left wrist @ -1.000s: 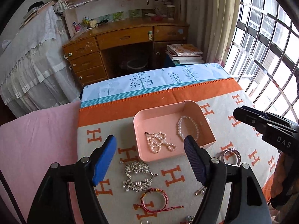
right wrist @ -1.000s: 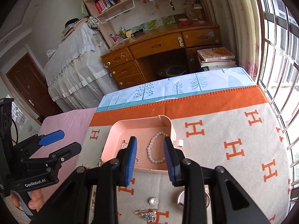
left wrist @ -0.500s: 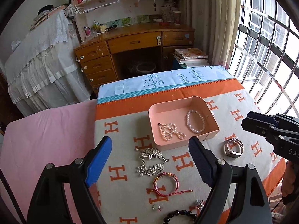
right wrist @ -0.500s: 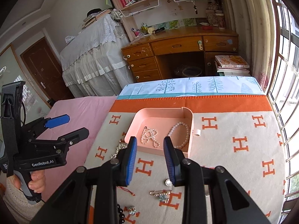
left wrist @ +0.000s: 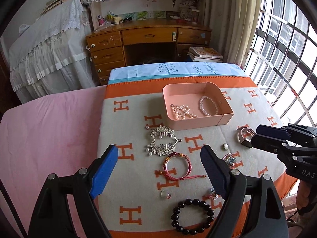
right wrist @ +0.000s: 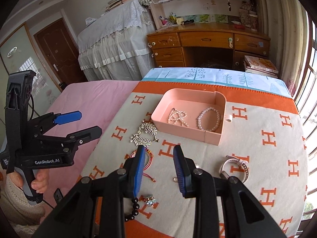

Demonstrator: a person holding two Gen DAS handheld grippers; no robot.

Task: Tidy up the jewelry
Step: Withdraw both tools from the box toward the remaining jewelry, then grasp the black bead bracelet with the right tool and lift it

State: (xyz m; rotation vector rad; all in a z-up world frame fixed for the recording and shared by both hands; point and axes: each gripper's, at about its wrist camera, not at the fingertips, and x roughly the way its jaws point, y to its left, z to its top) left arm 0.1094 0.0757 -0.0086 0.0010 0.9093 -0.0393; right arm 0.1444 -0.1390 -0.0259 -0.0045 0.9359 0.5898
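Observation:
A pink tray (left wrist: 225,119) (right wrist: 158,117) on the orange-and-white H-pattern cloth holds a pearl necklace (left wrist: 182,112) (right wrist: 176,117) and a pearl bracelet (left wrist: 209,106) (right wrist: 209,119). In front of it lie a silver comb (left wrist: 161,140) (right wrist: 144,133), a red cord bracelet (left wrist: 177,165), a black bead bracelet (left wrist: 192,216), a watch (left wrist: 244,136) (right wrist: 235,167), a brooch (left wrist: 229,159) and small rings. My left gripper (left wrist: 159,170) is open and empty above the red bracelet. My right gripper (right wrist: 158,168) is open and empty, held high over the cloth's near part.
The cloth (left wrist: 126,130) covers a table with a pink sheet (left wrist: 49,130) at left. A wooden desk (left wrist: 148,37) and stacked books (left wrist: 205,54) stand behind. A barred window (left wrist: 287,49) is at right. The right gripper also shows in the left wrist view (left wrist: 255,138).
Both grippers have pulled back and up from the pink tray, so more loose jewelry at the cloth's near edge has come into view. Both stay open and empty.

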